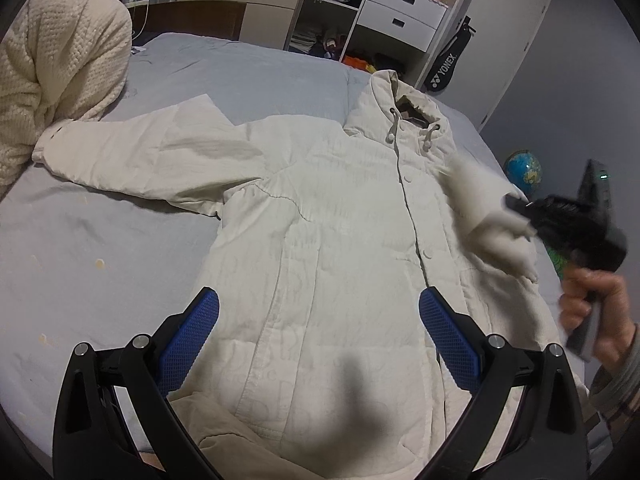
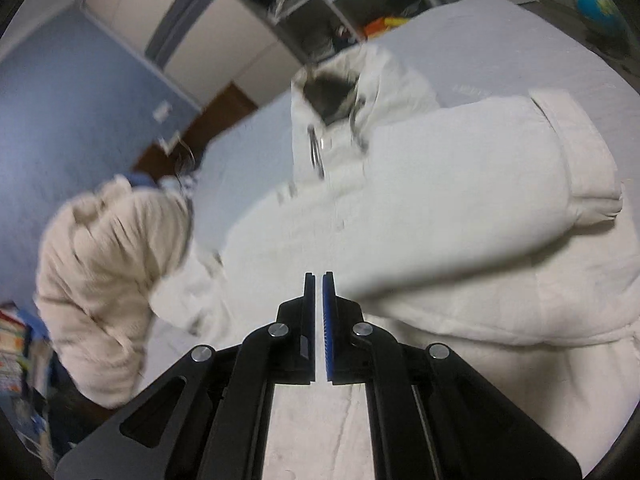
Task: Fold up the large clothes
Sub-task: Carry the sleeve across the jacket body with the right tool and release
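White hooded jacket [image 1: 320, 220] spread front-up across the middle of the grey-blue bed [image 1: 100, 248], hood [image 1: 384, 96] toward 1 o'clock in the left wrist view, one sleeve [image 1: 140, 152] stretched out to 9 o'clock. Other sleeve [image 2: 460, 184] lying thick across the chest toward 2 o'clock in the right wrist view, blurred. Right gripper [image 2: 319, 280] at 6 o'clock there, jaws together; no telling of any fabric pinched between them. Left gripper [image 1: 320, 308] hovering over the lower front, blue pads wide apart, clamped on nothing. Likely trouble: padded sleeve springing back open or landing crooked for want of a firm pinch; body dragged askew with nothing pinning the hem; outstretched cuff catching on the cream knitted garment [image 1: 52, 80] at 10 o'clock.
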